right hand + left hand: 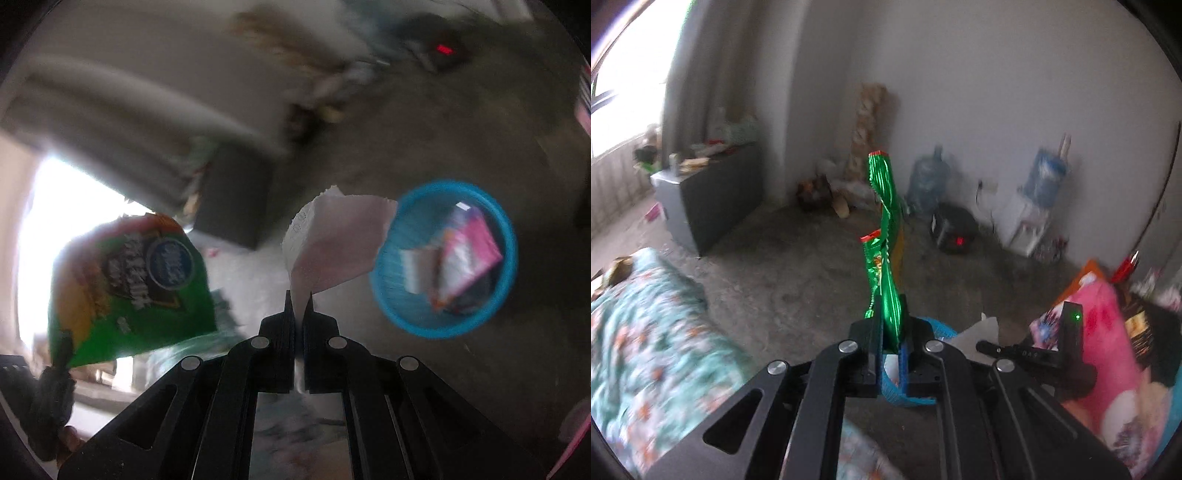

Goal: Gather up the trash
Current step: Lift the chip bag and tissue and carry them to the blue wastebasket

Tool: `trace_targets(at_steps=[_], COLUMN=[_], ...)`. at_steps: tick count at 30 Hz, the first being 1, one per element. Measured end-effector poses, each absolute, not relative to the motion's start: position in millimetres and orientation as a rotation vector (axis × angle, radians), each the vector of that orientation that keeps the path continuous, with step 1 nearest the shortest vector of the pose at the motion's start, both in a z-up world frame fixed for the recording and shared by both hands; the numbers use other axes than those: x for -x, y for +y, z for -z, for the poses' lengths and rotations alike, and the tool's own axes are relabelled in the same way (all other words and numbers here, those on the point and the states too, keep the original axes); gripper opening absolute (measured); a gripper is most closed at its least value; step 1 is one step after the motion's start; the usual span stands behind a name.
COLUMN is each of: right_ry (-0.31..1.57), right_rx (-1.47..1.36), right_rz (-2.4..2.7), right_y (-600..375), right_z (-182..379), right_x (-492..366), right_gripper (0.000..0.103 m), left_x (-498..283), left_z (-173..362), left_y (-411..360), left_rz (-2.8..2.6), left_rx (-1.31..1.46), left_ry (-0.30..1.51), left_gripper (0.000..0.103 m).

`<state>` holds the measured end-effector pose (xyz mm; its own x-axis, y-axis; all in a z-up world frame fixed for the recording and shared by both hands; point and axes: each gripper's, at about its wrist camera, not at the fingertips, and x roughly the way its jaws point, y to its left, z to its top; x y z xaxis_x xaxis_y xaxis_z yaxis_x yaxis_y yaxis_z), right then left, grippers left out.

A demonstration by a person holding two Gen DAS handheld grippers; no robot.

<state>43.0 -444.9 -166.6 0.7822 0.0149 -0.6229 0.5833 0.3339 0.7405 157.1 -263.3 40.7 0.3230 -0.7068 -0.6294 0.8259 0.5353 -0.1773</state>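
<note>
A: What did the left gripper (892, 334) have?

B: Its jaws were closed on a green snack wrapper (884, 243), pinched by its lower end. The wrapper stood up edge-on from the fingers, crumpled and twisted. In the right wrist view the same wrapper (129, 284) showed its printed face at the left, against the bright window (62, 221).

A: And the right gripper (299, 306)?

B: Nearly shut as well, gripping a piece of white tissue paper (332, 243) by one corner. The sheet fanned out above the fingertips.

A: Where was the bin?

B: A blue wastebasket (391, 280) stood on the grey concrete floor (443, 129), to the right of the tissue in the right wrist view. It held a pink packet (469, 254) and some other scraps, too blurred to name. From the left wrist, only its rim (942, 328) showed, just behind the fingers.

A: Anything else nearby?

B: A floral bedspread (657, 332) at the left, and water jugs (929, 179) against the far wall.
</note>
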Motion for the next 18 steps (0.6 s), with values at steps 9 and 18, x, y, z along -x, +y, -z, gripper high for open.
trace_targets(at_steps=[9,18], right_ry=[0.673,0.627], right_rx=[-1.293,-1.503], right_rz=[0.476,0.582], right_y=[-479.4,-520.7], right_z=[238.9,307.2], right_x=[-45.8,-43.8], right_gripper=[0.002,0.058], left_x=[-146.6,-138.6], left_z=[68.1,151.0], left_y=[-391.2,-466.9], left_rz=[1.041,1.063], left_rx=[-0.458,-0.583], left_ry=[0.868,0.963], left_gripper=[0.006,0.011])
